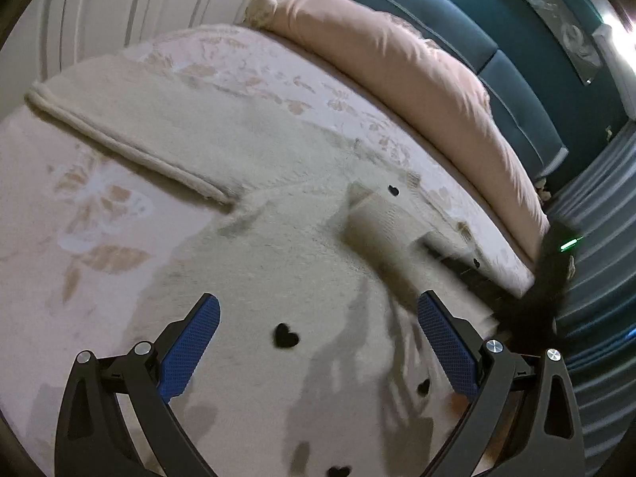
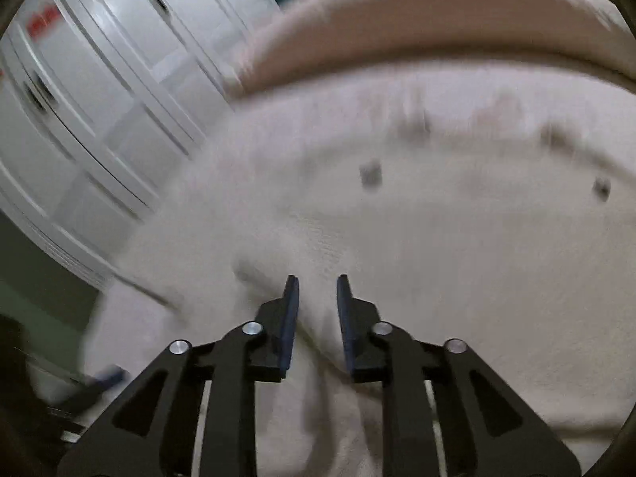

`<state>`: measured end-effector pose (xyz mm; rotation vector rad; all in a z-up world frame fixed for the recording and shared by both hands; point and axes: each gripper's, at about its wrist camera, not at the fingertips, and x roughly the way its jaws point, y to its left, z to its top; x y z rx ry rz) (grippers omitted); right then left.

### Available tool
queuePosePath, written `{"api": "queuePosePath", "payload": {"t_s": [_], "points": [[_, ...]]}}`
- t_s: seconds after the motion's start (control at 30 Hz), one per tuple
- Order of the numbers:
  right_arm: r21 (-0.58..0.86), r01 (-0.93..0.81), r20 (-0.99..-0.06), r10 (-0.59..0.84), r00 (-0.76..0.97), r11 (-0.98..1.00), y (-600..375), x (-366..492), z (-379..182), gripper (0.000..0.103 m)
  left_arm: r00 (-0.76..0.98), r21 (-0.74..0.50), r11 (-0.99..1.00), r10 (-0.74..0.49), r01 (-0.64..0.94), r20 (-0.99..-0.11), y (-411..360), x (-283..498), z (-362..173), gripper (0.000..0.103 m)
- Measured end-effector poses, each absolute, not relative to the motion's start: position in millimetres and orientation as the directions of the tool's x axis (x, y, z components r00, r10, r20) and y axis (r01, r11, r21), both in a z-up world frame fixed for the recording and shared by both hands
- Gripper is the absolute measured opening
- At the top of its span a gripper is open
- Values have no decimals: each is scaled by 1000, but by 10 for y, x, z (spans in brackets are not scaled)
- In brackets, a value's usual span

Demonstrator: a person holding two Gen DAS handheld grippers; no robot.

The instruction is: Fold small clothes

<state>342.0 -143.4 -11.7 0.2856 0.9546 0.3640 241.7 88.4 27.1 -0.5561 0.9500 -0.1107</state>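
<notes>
White wardrobe doors (image 2: 99, 91) stand at the far side of a bed (image 1: 99, 214) with a pale leaf-print cover, a pink duvet (image 1: 397, 67) rolled along a teal headboard (image 1: 497, 59). Spread over the bed lies a cream fluffy garment (image 1: 254, 262) dotted with small black hearts (image 1: 285, 336), one sleeve (image 1: 131, 135) stretched out flat toward the upper left in the left view. The left claw (image 1: 318, 342) hangs just above the garment's body, its blue pads (image 1: 190, 351) spread wide, a heart lying between them on the cloth below; nothing is pinched, and whether the tips touch the pile cannot be told. Ahead of it and to the right, a folded-up flap of the garment (image 1: 377, 226) stands blurred, and past that the dark blurred bulk of the other tool shows at the right edge. In the right view, heavily blurred, the right claw (image 2: 318, 282) is over the same cream cloth (image 2: 437, 238), its fingers (image 2: 290, 318) narrowed to a slim gap; a ridge of fabric runs between them, but whether the pads press on it cannot be told.
</notes>
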Motion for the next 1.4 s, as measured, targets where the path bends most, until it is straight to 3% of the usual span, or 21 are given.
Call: {"api": "queuePosePath", "payload": {"t_s": [0.1,0.2,0.23,0.37,0.47,0.53,0.57,0.6,0.63,0.67,0.7,0.73,0.77,0.93,0.97,1.03,1.07,1.1,1.2,1.33,1.4], "points": [[473,-104,-704,446,553,875,-1573,3180,-182,24,561,-543,827,-382,-147,-734,782,2573,157,98],[548,-36,-622,436,650,836,-1985,2688,15,51,527,-583,797,-433,-156,-732,669,2803,0,98],[542,-7,-612,401,682,840,-2180,2473,73,55,521,-591,791,-441,-160,-731,644,2862,-37,98],[500,171,-653,240,718,849,-2848,1968,43,56,487,-649,727,-494,-223,-720,540,3216,-255,98],[576,310,-656,201,727,757,-3397,1720,-128,60,493,-643,717,-472,-268,-731,516,3366,-335,97],[637,377,-649,204,733,672,-3658,1686,-262,61,500,-645,704,-461,-297,-733,515,3439,-335,91],[663,390,-639,212,740,639,-3739,1673,-315,61,506,-648,702,-461,-295,-729,512,3461,-312,83],[687,399,-626,216,749,608,-3803,1681,-355,61,507,-657,705,-476,-269,-719,476,3504,-271,58],[705,406,-614,215,759,582,-3856,1695,-375,60,497,-667,707,-502,-236,-708,433,3556,-240,25],[720,404,-600,214,771,564,-3896,1749,-372,56,491,-676,705,-521,-212,-698,414,3590,-212,9],[732,395,-587,220,779,555,-3922,1801,-354,39,502,-681,710,-529,-179,-684,368,3616,-124,6],[732,391,-585,221,780,557,-3927,1887,-309,17,517,-674,722,-521,-157,-679,342,3638,-49,6],[733,384,-581,223,783,561,-3937,1962,-249,7,537,-661,740,-510,-124,-672,299,3651,51,5],[725,227,-405,136,904,651,-3908,1759,258,6,654,-623,782,-461,-21,-600,257,3498,450,5],[673,268,-457,102,884,689,-3905,1775,180,6,650,-591,806,-433,-32,-625,242,3499,358,5],[579,428,-667,101,738,694,-3980,1977,-360,5,595,-520,852,-389,-57,-703,192,3536,74,5],[594,455,-693,135,708,663,-3995,2006,-531,5,542,-495,865,-377,-84,-751,167,3547,-150,5],[640,433,-650,148,745,634,-4010,1930,-521,5,509,-489,866,-374,-109,-776,159,3518,-335,6],[623,440,-649,114,752,647,-3957,1834,-246,8,548,-493,864,-366,-99,-752,188,3407,-396,13],[476,507,-683,-61,728,719,-3742,1665,46,9,556,-490,868,-369,-81,-745,178,3390,-407,14],[456,420,-664,-15,748,785,-3517,1771,203,9,571,-502,862,-382,-63,-727,222,3353,-446,14]]}}
